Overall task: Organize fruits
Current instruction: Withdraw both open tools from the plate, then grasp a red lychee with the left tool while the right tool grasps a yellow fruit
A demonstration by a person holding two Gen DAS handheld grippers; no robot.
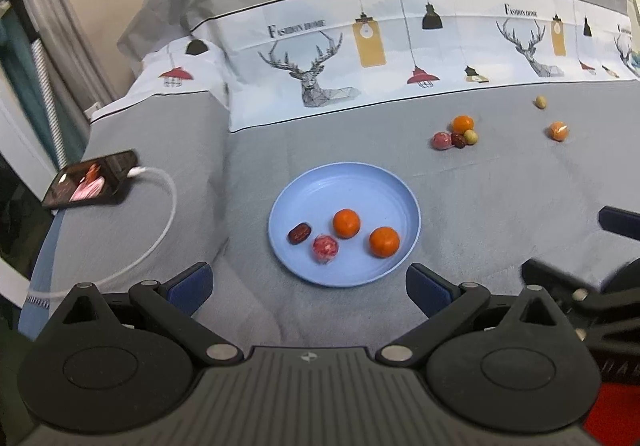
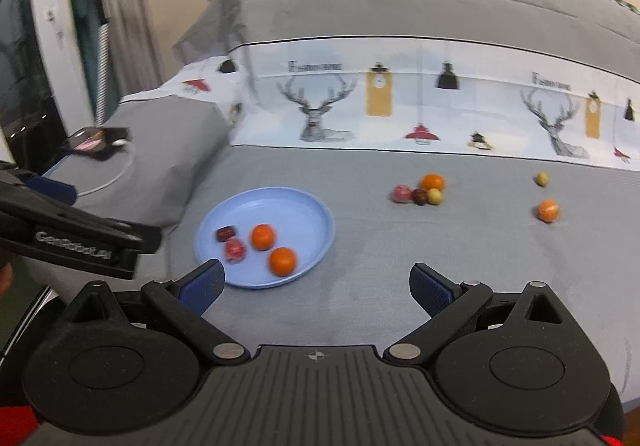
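A blue plate [image 1: 360, 182] [image 2: 296, 206] on the grey cloth holds two oranges [image 1: 346, 223] [image 1: 384, 242], a pink fruit [image 1: 325, 247] and a dark date [image 1: 299, 233]. Beyond it to the right lies a cluster: an orange [image 1: 463, 124], a pink fruit [image 1: 441, 140], a dark fruit [image 1: 458, 139] and a small green fruit [image 1: 471, 136]. Farther right are a lone orange [image 1: 558, 131] [image 2: 548, 210] and a small green fruit [image 1: 540, 102] [image 2: 541, 179]. My left gripper [image 1: 308, 286] is open and empty just before the plate. My right gripper [image 2: 316, 286] is open and empty, to the plate's right.
A phone [image 1: 90, 186] with a white charging cable [image 1: 168, 206] lies on a raised grey cushion at the left. A printed deer-pattern cloth [image 1: 360, 58] rises behind the fruits. The left gripper's body [image 2: 72, 238] shows at the left of the right wrist view.
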